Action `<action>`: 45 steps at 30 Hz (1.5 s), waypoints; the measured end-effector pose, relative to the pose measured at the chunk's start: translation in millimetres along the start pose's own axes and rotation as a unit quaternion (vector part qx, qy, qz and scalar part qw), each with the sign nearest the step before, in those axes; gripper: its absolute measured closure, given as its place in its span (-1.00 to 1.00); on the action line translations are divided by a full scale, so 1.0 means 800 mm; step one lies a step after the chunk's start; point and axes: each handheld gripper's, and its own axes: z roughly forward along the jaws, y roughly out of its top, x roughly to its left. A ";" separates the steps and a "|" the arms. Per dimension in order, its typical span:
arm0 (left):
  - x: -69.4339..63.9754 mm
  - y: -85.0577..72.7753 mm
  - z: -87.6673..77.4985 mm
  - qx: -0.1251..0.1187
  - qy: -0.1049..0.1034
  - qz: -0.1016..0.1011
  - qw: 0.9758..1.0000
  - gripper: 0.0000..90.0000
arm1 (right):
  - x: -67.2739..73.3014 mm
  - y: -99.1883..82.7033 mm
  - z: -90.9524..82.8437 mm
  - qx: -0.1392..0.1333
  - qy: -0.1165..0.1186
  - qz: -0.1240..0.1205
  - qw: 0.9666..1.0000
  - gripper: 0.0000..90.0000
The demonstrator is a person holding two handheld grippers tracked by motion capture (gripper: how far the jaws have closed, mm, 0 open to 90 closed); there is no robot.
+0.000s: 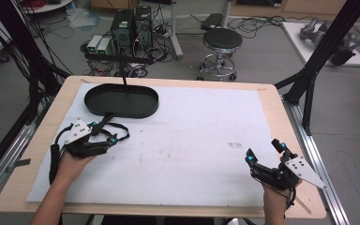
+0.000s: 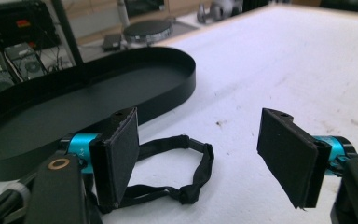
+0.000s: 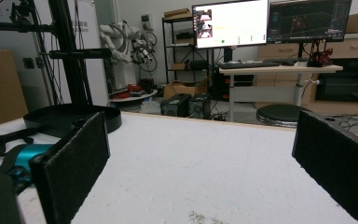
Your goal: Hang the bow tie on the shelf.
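- White cloth covers the bench (image 1: 178, 154); cables, computer boxes and a round stool sit on the floor beyond its far edge.
- Landmark: black oval tray (image 1: 122, 100), far left on the bench, empty as far as can be seen.
- Task thing: black strap (image 2: 186, 172), a thin looped band lying flat on the cloth just in front of the tray's near wall, apart from it.
- Left gripper (image 1: 104, 136): fingers (image 2: 121, 154) apart, strap lying between them, pads not pressing on it.
- Right gripper (image 1: 265, 153): well away from the tray at the near right, fingers spread wide, nothing between them.
- Handling, judged: strap looks light, limp and fabric-like; it will droop and fold when lifted, not fragile, little risk of slipping on the padded fingers.
- Grip point, judged: pinch the bunched end (image 2: 204, 161), where the band doubles up and rises off the cloth.
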 end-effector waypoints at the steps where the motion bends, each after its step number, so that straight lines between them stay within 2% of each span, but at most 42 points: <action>1: -0.002 0.002 0.005 0.010 -0.001 0.006 1.000 -0.32 | 0.000 0.000 0.000 0.000 0.000 0.000 1.000 -0.93; 5: -0.008 0.011 0.031 0.054 -0.020 0.025 0.998 -0.27 | 0.000 -0.001 0.000 0.002 0.001 0.003 1.000 -0.93; 6: -0.008 0.011 0.031 0.054 -0.020 0.025 0.998 -0.27 | 0.000 -0.001 0.000 0.001 0.001 0.003 1.000 -0.93; 8: -0.008 0.010 0.048 0.083 -0.027 0.031 0.996 -0.22 | -0.001 -0.001 0.000 0.001 0.002 0.004 1.000 -0.93; 9: -0.008 0.010 0.048 0.083 -0.027 0.031 0.996 -0.18 | -0.001 -0.001 0.000 0.002 0.003 0.006 1.000 -0.93; 10: -0.006 0.006 0.057 0.104 -0.019 0.031 0.994 -0.15 | -0.001 -0.001 0.001 0.001 0.002 0.009 1.000 -0.93; 13: -0.004 0.001 0.064 0.116 -0.020 0.024 0.993 -0.10 | -0.001 -0.001 0.002 0.003 0.003 0.009 1.000 -0.93; 14: -0.002 -0.003 0.069 0.130 -0.021 0.023 0.991 -0.09 | 0.000 -0.002 0.002 0.004 0.003 0.010 1.000 -0.93; 15: -0.002 -0.003 0.069 0.130 -0.021 0.023 0.991 -0.06 | 0.000 -0.002 0.002 0.004 0.003 0.011 1.000 -0.93; 17: -0.002 -0.006 0.073 0.144 -0.020 0.026 0.989 -0.01 | -0.001 -0.003 0.003 0.005 0.004 0.010 1.000 -0.93; 20: -0.002 -0.008 0.075 0.151 -0.015 0.029 0.988 0.07 | -0.001 -0.003 0.004 0.006 0.003 0.012 1.000 -0.93; 21: -0.001 -0.010 0.076 0.161 -0.010 0.032 0.986 0.10 | 0.000 -0.003 0.004 0.007 0.004 0.013 1.000 -0.93; 23: 0.000 -0.011 0.077 0.164 -0.010 0.030 0.986 0.14 | 0.000 -0.004 0.004 0.008 0.003 0.013 1.000 -0.93; 24: 0.001 -0.013 0.079 0.172 -0.009 0.029 0.985 0.15 | 0.000 -0.003 0.004 0.010 0.003 0.014 1.000 -0.93; 27: 0.000 -0.015 0.081 0.176 -0.012 0.028 0.984 0.20 | 0.000 -0.004 0.005 0.012 0.001 0.017 1.000 -0.93; 29: 0.000 -0.016 0.083 0.181 -0.020 0.029 0.983 0.27 | 0.000 -0.004 0.006 0.014 0.001 0.018 1.000 -0.93; 32: 0.000 -0.016 0.083 0.181 -0.025 0.028 0.983 0.40 | 0.000 -0.004 0.006 0.016 0.001 0.016 1.000 -0.93; 33: 0.000 -0.016 0.083 0.180 -0.030 0.025 0.983 0.49 | 0.001 -0.005 0.007 0.016 0.001 0.017 1.000 -0.93; 34: 0.001 -0.016 0.083 0.182 -0.035 0.026 0.982 0.49 | 0.001 -0.005 0.007 0.016 0.001 0.017 1.000 -0.93; 35: 0.000 -0.017 0.083 0.182 -0.038 0.023 0.982 0.63 | 0.002 -0.005 0.007 0.018 0.003 0.020 1.000 -0.93; 36: 0.000 -0.017 0.084 0.181 -0.045 0.021 0.982 0.63 | 0.002 -0.005 0.007 0.018 0.003 0.020 1.000 -0.93; 37: 0.000 -0.017 0.084 0.179 -0.051 0.015 0.982 0.81 | 0.001 -0.005 0.008 0.019 0.004 0.016 1.000 -0.93; 39: 0.001 -0.017 0.083 0.183 -0.057 0.008 0.981 0.91 | 0.002 -0.005 0.008 0.019 0.004 0.016 1.000 -0.93; 40: 0.001 -0.017 0.083 0.182 -0.056 -0.005 0.982 0.93 | 0.002 -0.005 0.008 0.020 0.005 0.018 1.000 -0.93; 42: 0.002 -0.017 0.083 0.182 -0.054 -0.005 0.982 0.95 | 0.002 -0.005 0.008 0.021 0.004 0.018 1.000 -0.93; 44: 0.003 -0.015 0.080 0.174 -0.047 -0.011 0.984 0.96 | 0.002 -0.006 0.008 0.024 0.004 0.018 1.000 -0.93; 45: 0.003 -0.015 0.080 0.174 -0.047 -0.011 0.984 0.96 | 0.001 -0.006 0.008 0.024 0.004 0.018 1.000 -0.93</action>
